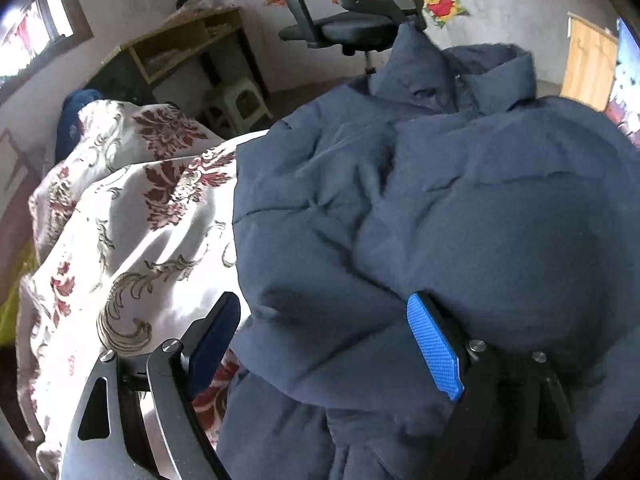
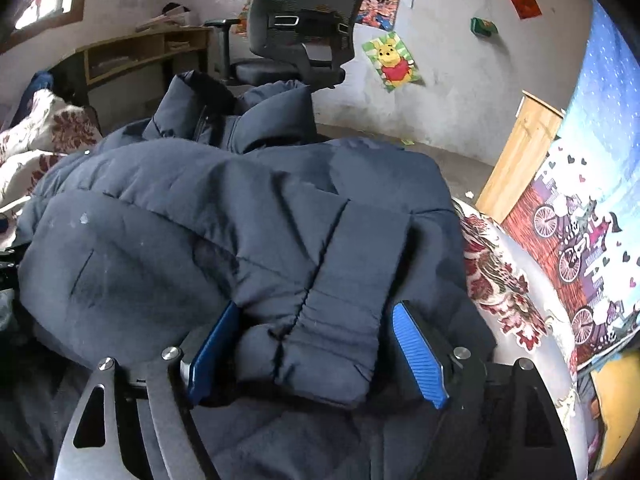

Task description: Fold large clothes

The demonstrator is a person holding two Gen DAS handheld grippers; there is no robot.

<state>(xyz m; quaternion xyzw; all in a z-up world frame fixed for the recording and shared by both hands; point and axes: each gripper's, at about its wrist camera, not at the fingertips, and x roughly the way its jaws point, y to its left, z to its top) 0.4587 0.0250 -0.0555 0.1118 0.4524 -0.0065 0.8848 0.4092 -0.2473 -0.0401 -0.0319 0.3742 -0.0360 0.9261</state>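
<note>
A big navy padded jacket (image 1: 440, 208) lies bunched on a bed with a white, red-flowered cover (image 1: 132, 240). My left gripper (image 1: 324, 344) is open, its blue-padded fingers (image 1: 434, 350) spread around the jacket's left edge, with fabric between them. In the right wrist view the jacket (image 2: 200, 208) fills the middle, collar at the far end. My right gripper (image 2: 316, 348) is open, with the folded sleeve cuff (image 2: 340, 320) lying between its fingers (image 2: 418, 354); the pads stand just clear of the cloth.
A black office chair (image 2: 300, 28) stands beyond the bed. A wooden desk (image 1: 188, 40) and a plastic stool (image 1: 236, 104) sit at the far left. A wooden cabinet (image 2: 520, 156) and a patterned wall hanging (image 2: 580, 240) are on the right.
</note>
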